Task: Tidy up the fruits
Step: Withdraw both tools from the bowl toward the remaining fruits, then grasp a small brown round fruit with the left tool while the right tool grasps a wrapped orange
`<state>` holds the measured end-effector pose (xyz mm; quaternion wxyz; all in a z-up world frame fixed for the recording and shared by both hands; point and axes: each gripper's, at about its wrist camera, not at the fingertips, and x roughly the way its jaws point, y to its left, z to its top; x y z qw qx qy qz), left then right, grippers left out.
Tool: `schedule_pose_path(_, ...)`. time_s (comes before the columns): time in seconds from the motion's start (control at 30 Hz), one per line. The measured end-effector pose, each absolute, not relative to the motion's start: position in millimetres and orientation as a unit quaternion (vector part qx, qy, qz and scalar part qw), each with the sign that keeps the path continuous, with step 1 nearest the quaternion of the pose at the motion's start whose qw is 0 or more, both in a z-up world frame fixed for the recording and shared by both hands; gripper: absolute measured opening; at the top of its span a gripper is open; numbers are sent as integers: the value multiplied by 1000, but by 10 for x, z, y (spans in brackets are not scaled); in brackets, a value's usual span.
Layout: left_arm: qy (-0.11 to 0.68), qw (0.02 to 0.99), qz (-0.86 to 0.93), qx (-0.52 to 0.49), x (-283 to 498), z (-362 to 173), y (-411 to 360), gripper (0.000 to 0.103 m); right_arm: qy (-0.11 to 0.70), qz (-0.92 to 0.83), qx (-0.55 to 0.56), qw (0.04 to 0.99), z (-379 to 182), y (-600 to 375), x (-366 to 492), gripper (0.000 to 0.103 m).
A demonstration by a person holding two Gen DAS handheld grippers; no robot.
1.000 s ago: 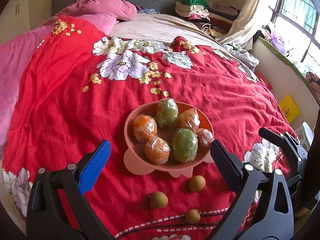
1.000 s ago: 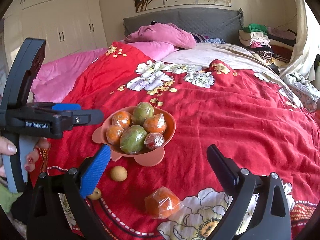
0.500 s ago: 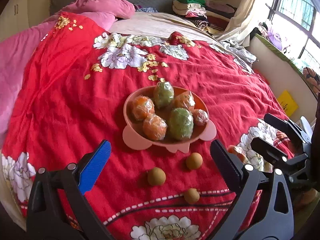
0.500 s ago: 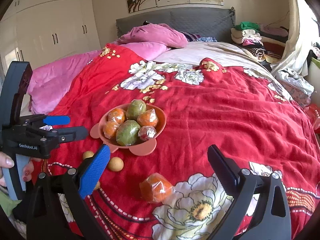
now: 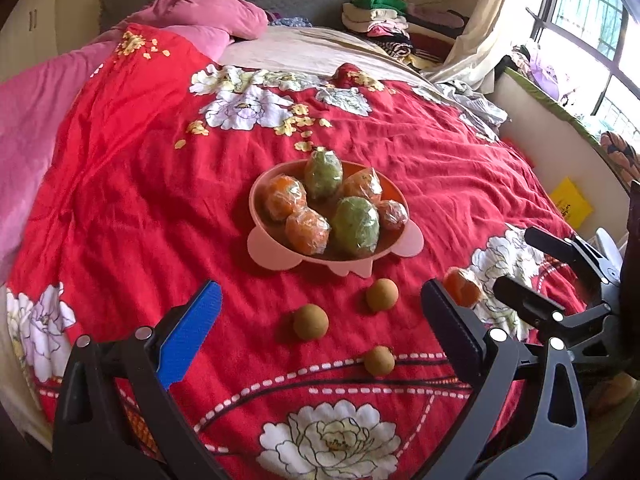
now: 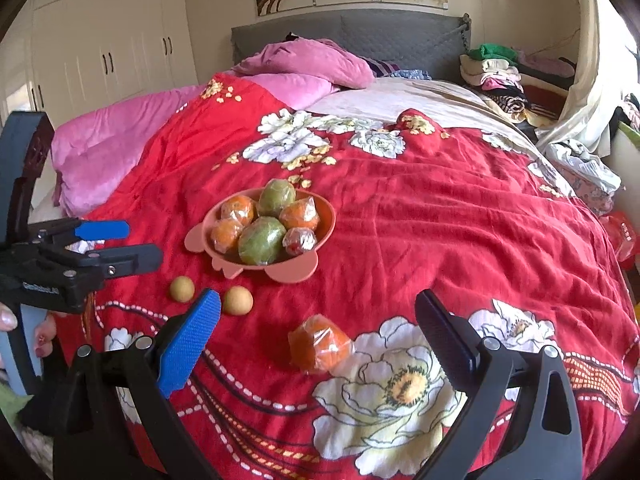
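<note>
A pink bowl on the red floral bedspread holds several plastic-wrapped orange and green fruits. Three small brown round fruits lie loose in front of it; two show in the right wrist view. A wrapped orange lies loose on the spread. My left gripper is open and empty, above the brown fruits. My right gripper is open and empty, with the loose orange between its fingers' line of sight. Each gripper shows in the other's view: the right one, the left one.
The bed has pink pillows and a pink blanket at the left and back. Folded clothes sit at the headboard. White wardrobes stand at the left; a window at the right.
Both grippers have drawn back from the bowl toward the foot of the bed, so the bowl looks farther and more spread shows. The loose orange now sits centered before the right gripper.
</note>
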<state>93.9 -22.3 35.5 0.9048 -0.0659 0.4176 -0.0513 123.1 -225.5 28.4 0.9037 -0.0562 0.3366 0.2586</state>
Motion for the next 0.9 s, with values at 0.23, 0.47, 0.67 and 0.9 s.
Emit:
schedule_pose_path(0.23,417,905,-60,-60,837,358,-275,93,346,259,-68,899,211,-2216,1149,98)
schedule_pose_path(0.47,421,903,-63,-54,789,314,-311,93,353,258,-76,896,134,-2188,1113,98)
schedule_pose_path(0.67,431,898,-68,-51,766,209,-337,93,357,252,-85,895,82,-2198,1141,98)
schedule_pose_path(0.9,445,891,-78,-48,727,75,-348,93,369,244,-84,893,-15,-2242,1217,98)
